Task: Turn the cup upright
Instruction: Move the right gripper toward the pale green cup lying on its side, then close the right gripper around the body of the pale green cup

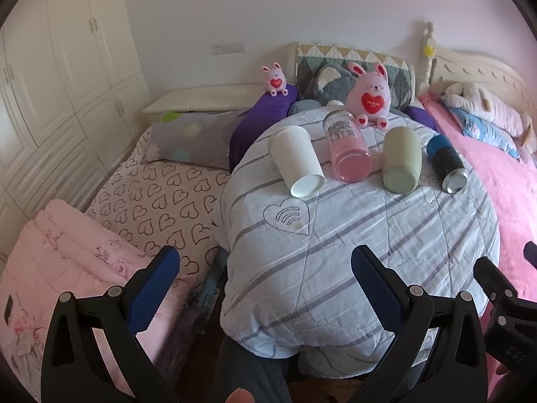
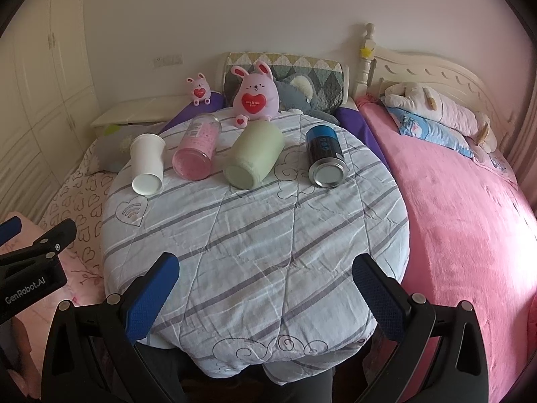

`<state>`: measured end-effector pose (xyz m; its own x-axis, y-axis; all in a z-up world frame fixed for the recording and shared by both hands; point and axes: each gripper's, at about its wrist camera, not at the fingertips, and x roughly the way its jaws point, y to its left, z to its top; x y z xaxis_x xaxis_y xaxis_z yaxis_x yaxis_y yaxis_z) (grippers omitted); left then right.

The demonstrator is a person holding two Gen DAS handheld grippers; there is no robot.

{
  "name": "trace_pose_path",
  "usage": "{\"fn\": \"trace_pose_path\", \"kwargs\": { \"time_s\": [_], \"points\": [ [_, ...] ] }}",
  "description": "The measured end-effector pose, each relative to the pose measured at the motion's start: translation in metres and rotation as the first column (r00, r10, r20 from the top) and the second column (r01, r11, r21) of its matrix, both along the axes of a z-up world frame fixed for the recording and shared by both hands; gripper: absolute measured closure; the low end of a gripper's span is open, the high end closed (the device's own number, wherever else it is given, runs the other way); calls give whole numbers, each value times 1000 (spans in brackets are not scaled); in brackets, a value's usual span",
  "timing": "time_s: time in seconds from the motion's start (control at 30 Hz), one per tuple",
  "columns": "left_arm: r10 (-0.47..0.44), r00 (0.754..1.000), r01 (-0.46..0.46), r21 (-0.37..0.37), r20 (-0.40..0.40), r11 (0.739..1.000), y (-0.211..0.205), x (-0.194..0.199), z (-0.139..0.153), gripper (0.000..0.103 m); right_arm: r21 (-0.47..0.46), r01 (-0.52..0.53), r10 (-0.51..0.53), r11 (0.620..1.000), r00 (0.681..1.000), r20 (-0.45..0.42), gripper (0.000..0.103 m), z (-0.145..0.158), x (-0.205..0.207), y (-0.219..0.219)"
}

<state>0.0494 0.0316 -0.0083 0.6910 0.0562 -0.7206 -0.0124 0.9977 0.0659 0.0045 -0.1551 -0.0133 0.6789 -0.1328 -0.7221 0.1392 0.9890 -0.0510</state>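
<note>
L claw [image 1: 265, 288] gaping, R claw [image 2: 265, 288] gaping — four cups on quilt [image 2: 255, 235], all sideways

Both cameras sit low at the near edge of the round striped quilt [image 1: 352, 235], each looking forward between its own gripper's blue fingers toward the headboard. The left camera stands more to the left and also sees the heart sheet [image 1: 161, 201]; the right one sees more of the pink blanket [image 2: 470, 218]. Both views share the quilt top, the four lying cups far off, and the big pink bunny [image 2: 256, 95].

Matt paper cup [image 1: 297, 164] (quilted cloth [image 1: 352, 235] beneath)
</note>
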Motion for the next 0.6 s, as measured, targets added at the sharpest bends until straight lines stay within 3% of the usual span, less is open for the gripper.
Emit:
{"fn": "trace_pose_path", "kwargs": {
  "time_s": [0.6],
  "points": [
    [46, 999, -46, 8, 6, 999, 19, 71, -10, 0, 77, -16, 20, 997, 999, -49, 0, -16, 108, -4]
  ]
}}
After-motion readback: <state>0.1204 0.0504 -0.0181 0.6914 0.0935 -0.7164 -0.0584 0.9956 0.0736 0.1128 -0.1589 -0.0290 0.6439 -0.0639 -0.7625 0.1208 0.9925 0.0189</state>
